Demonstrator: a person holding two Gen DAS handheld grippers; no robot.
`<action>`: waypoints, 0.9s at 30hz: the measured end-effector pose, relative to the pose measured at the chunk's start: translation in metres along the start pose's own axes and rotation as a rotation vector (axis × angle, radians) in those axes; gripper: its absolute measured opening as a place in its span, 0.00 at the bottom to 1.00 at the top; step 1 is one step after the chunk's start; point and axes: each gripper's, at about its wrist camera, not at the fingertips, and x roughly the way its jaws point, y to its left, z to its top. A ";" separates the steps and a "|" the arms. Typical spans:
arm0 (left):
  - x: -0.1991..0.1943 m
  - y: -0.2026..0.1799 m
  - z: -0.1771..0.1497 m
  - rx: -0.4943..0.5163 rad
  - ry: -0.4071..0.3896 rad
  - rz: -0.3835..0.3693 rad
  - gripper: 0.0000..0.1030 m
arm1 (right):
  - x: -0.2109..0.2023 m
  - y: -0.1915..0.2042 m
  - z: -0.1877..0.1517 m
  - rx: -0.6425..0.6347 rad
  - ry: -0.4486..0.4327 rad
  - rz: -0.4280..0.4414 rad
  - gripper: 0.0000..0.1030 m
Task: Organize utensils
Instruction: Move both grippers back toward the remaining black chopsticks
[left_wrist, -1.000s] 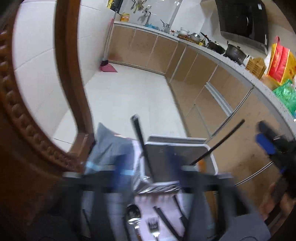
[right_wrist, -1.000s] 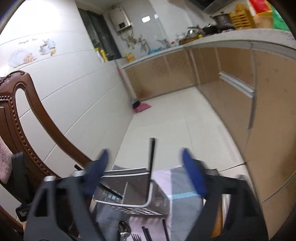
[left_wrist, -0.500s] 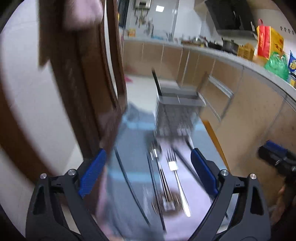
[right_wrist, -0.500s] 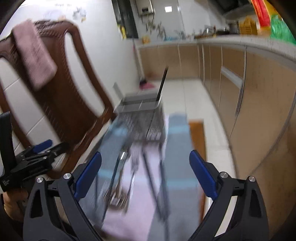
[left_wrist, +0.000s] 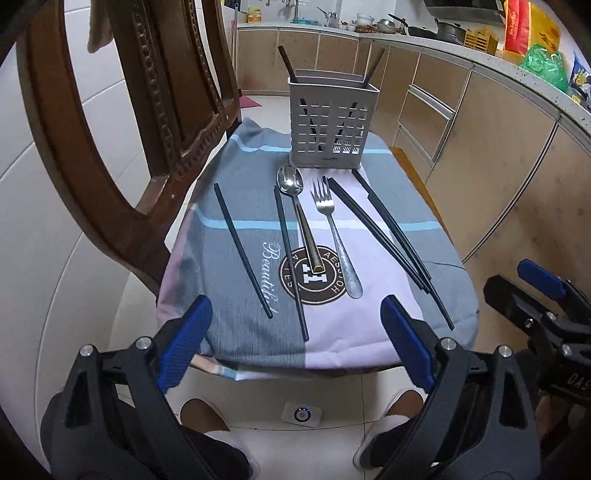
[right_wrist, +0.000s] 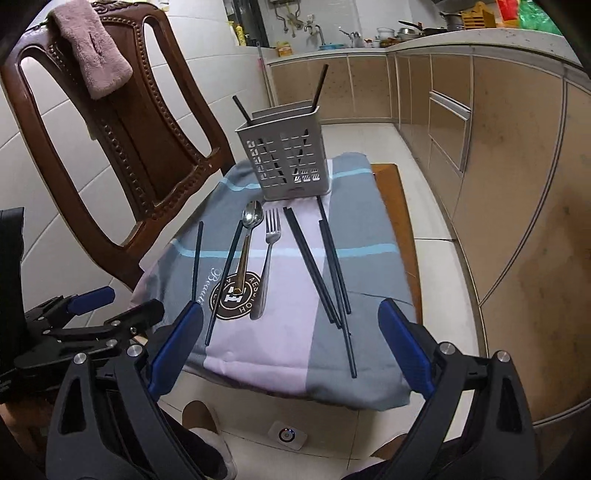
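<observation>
1. Both the left claw (left_wrist: 293, 332) and the right claw (right_wrist: 290, 332) hang spread wide and empty, at the near edge of the cloth (left_wrist: 373, 332).
2. Just ahead lie loose black chopsticks (left_wrist: 384, 229): light, stiff, thin, probably slippery; best pinched mid-length.
3. Between them, the steel spoon (left_wrist: 291, 184) and fork (left_wrist: 332, 225): smooth, heavier; grip the handles.
4. Farthest stands the perforated grey plastic caddy (left_wrist: 332, 122), already holding two sticks.

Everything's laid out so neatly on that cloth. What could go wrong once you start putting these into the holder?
Three risks, I think. The chopsticks on the right lie bunched together, so a tool may catch two or knock one off the cloth. The holder looks light and could tip if bumped. The spoon lies close beside a chopstick, so grabbing it cleanly may be hard.
</observation>
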 end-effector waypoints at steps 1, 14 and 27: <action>-0.001 -0.001 0.000 0.001 0.003 -0.002 0.89 | -0.002 0.000 0.000 -0.001 -0.005 -0.003 0.91; -0.001 0.003 0.001 -0.003 0.014 0.023 0.89 | -0.005 0.003 -0.003 -0.005 0.003 -0.002 0.91; 0.030 0.011 0.027 -0.008 0.038 0.088 0.89 | 0.020 -0.009 0.021 -0.025 0.013 -0.029 0.84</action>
